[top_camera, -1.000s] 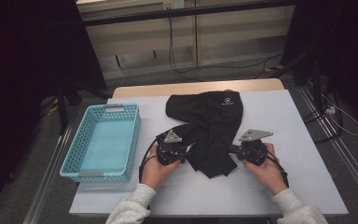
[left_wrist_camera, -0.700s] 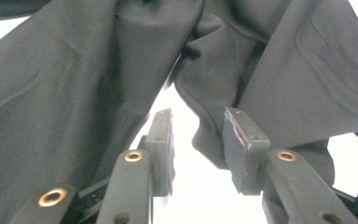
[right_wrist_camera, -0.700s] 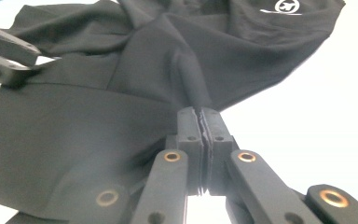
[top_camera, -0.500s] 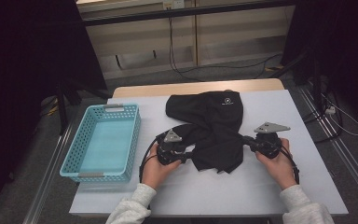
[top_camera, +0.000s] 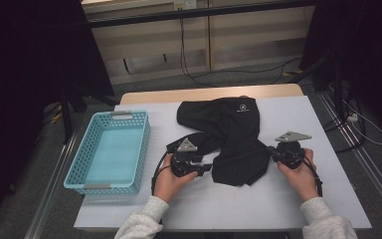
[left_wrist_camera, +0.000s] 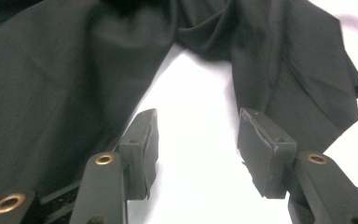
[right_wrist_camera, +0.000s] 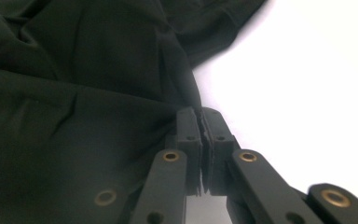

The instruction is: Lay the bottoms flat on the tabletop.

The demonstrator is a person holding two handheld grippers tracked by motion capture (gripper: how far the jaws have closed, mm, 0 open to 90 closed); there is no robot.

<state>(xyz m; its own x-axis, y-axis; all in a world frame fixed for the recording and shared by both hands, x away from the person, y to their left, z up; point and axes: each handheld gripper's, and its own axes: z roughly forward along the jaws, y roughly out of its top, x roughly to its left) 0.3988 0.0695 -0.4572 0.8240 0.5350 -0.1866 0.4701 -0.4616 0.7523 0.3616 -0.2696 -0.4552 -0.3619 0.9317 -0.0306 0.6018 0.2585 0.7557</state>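
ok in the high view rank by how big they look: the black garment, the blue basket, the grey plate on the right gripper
1. black garment, spread widest across the white table
2. blue basket, close behind the garment in area, so that order is unsure
3. grey plate on the right gripper, by far the smallest

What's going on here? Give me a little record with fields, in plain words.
garment: black garment crumpled on the white table
left hand-held gripper: jaws just opening, apart, bare table between them, cloth beside
right hand-held gripper: shut on the garment's edge
basket: light blue, at the table's left, nothing inside
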